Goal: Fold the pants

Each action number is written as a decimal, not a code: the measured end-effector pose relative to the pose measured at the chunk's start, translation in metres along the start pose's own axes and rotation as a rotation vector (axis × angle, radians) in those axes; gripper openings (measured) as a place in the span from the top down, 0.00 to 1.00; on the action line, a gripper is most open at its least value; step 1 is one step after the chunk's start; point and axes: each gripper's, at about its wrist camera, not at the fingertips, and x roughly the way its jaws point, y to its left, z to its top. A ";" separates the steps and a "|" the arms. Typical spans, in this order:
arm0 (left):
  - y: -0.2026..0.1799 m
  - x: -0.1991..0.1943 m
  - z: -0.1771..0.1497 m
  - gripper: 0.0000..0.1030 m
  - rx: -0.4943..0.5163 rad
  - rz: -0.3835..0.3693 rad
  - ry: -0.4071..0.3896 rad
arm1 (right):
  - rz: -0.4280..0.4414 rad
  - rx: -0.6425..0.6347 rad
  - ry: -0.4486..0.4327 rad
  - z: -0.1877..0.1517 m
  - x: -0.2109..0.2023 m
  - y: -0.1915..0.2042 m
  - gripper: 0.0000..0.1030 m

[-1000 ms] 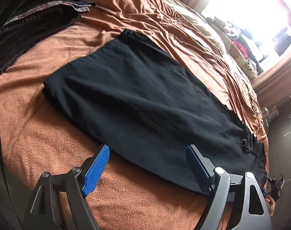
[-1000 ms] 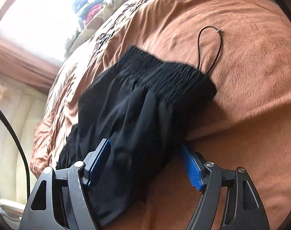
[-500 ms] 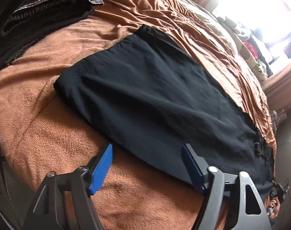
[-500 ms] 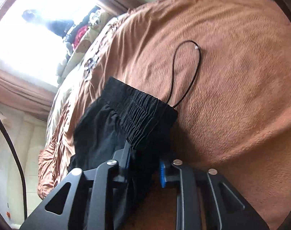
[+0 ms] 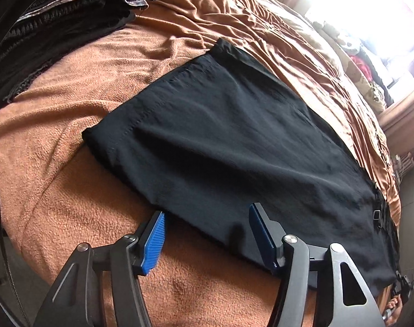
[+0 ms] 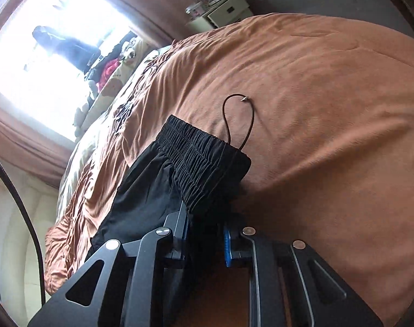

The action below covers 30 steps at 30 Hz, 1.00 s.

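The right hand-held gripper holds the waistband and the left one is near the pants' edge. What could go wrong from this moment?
1. The left hand-held gripper is closing with its jaws astride the near edge of the black fabric pants; it might pinch the orange fleece blanket too.
2. The right hand-held gripper is shut on the pants just below the gathered elastic waistband; this small bite might slip.
3. The thin black drawstring loop lies loose and might snag.

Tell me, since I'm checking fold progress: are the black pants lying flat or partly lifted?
Partly lifted. The right gripper is shut on the pants near the waistband, raising it, while the leg end lies flat.
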 end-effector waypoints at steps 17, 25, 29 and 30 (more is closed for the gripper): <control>0.052 -0.040 0.025 0.51 -0.106 -0.054 -0.103 | -0.074 -0.030 -0.001 0.000 -0.016 0.010 0.84; 0.055 -0.024 0.041 0.52 -0.095 -0.009 -0.093 | -0.104 -0.029 -0.011 -0.002 -0.027 0.014 0.84; 0.058 -0.015 0.044 0.58 -0.087 0.007 -0.089 | -0.116 -0.031 -0.017 -0.002 -0.031 0.014 0.84; 0.059 -0.014 0.045 0.68 -0.089 0.018 -0.091 | -0.114 -0.026 -0.010 -0.001 -0.030 0.013 0.83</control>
